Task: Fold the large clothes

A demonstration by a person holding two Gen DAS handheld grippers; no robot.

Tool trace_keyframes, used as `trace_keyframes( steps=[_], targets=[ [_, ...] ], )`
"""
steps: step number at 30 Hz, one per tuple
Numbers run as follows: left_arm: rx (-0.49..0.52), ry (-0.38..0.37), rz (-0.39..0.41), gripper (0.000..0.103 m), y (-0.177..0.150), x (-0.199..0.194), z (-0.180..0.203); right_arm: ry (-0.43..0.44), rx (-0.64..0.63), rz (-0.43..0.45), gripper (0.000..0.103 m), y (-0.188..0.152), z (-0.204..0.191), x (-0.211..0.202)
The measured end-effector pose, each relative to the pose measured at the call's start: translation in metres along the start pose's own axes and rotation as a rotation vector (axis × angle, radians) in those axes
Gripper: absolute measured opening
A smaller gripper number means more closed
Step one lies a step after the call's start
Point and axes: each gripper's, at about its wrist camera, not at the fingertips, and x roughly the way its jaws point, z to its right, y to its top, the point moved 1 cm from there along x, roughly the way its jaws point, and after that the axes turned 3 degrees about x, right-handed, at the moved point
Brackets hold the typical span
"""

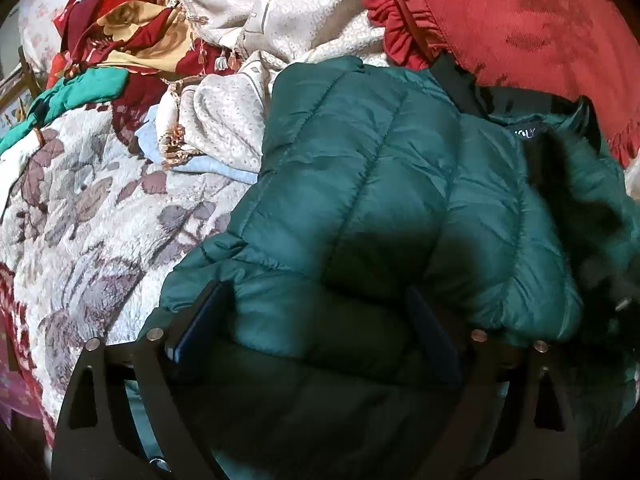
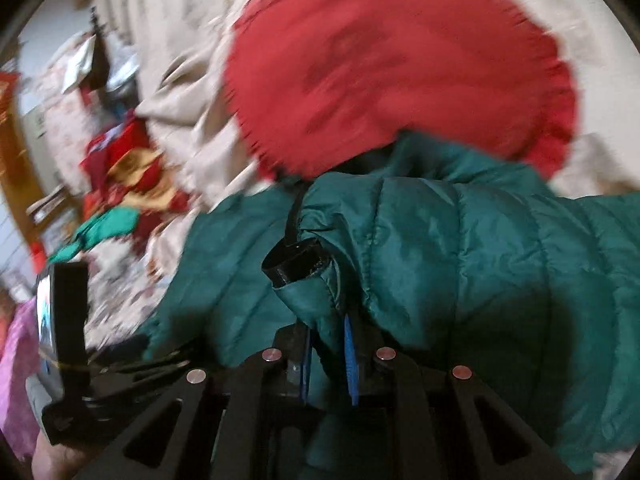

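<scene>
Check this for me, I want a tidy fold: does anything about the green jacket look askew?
Yes. The green puffer jacket lies bunched on the bed, and the right gripper pinches a crumpled sleeve end. Its top edge tucks under the red frilled cushion.

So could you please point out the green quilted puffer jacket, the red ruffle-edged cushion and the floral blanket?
green quilted puffer jacket (image 1: 360,184), left wrist view, a quilted panel.
red ruffle-edged cushion (image 1: 520,20), left wrist view, its flat face.
floral blanket (image 1: 92,216), left wrist view, its leaf print.

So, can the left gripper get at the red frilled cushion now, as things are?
Probably not directly: the green puffer jacket lies bulked between the open left gripper and the red frilled cushion, covering its near edge.
</scene>
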Motion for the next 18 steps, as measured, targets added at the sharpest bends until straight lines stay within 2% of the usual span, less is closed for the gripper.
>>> trace_keyframes(
  steps=[1,2,3,4,6,10,11,13,14,15,17,18],
  targets=[
    [0.005,0.004,-0.003,0.093,0.000,0.001,0.001,0.006,-0.003,-0.044,0.021,-0.003,0.000,0.008],
    [0.009,0.005,-0.006,0.094,0.000,0.002,0.001,0.015,-0.005,-0.063,0.035,-0.005,0.000,0.011],
    [0.010,0.006,-0.007,0.094,0.000,0.002,0.002,0.026,-0.008,-0.051,0.044,-0.005,-0.001,0.007],
    [0.010,0.005,-0.007,0.094,0.000,0.002,0.001,0.026,-0.011,-0.041,0.048,-0.005,-0.003,0.005],
    [0.007,0.001,-0.005,0.094,0.000,0.002,0.002,0.011,-0.028,-0.017,0.074,-0.006,-0.008,-0.008],
    [-0.033,-0.062,0.065,0.094,0.002,-0.016,-0.004,-0.011,-0.077,0.002,0.075,-0.008,-0.020,-0.043],
    [-0.046,-0.093,0.093,0.094,0.003,-0.023,-0.005,-0.052,-0.089,0.000,0.077,-0.010,-0.020,-0.054],
    [-0.057,-0.168,0.161,0.094,0.005,-0.039,-0.002,-0.158,-0.115,-0.026,0.086,-0.020,-0.016,-0.070],
    [-0.052,-0.202,0.192,0.094,0.006,-0.045,0.001,-0.249,-0.143,-0.057,0.092,-0.029,-0.011,-0.075],
    [-0.036,-0.257,0.227,0.094,0.008,-0.053,0.010,-0.319,-0.172,-0.098,0.092,-0.039,-0.004,-0.076],
    [0.006,-0.388,0.223,0.094,0.014,-0.055,0.034,-0.374,-0.181,-0.172,0.092,-0.054,0.013,-0.076],
    [0.022,-0.431,0.212,0.094,0.016,-0.054,0.044,-0.383,-0.170,-0.210,0.092,-0.060,0.021,-0.074]
  ],
)
